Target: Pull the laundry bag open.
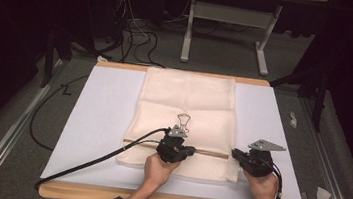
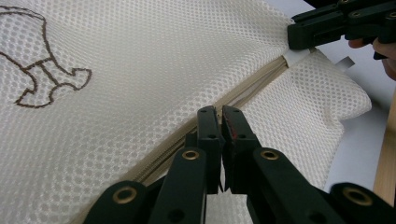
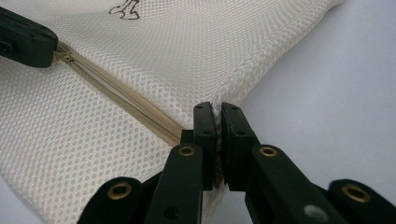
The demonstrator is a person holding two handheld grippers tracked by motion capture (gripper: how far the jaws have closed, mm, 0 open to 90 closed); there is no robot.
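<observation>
We see a cream mesh bag (image 1: 186, 115) lying flat on the white board (image 1: 102, 116) that covers the table, its near end toward us and a tan zipper (image 1: 208, 153) running across it close to that end. Our left gripper (image 1: 174, 150) sits on the zipper line about midway across the bag; in the left gripper view its jaws are closed tight on the zipper (image 2: 243, 93), and what exactly sits between the pads we cannot tell. Our right gripper (image 1: 254, 161) is at the bag's right edge, where the zipper ends; in the right gripper view its jaws are pinched shut on the bag's edge fabric (image 3: 217, 109), with mesh showing in the narrow slit between them. The two grippers are near each other along the same zipper line. On the bag beyond the zipper is a brown outline drawing (image 1: 183, 122), without any words that we can read. The zipper between the grippers looks slightly parted; what is inside the bag we cannot tell.
</observation>
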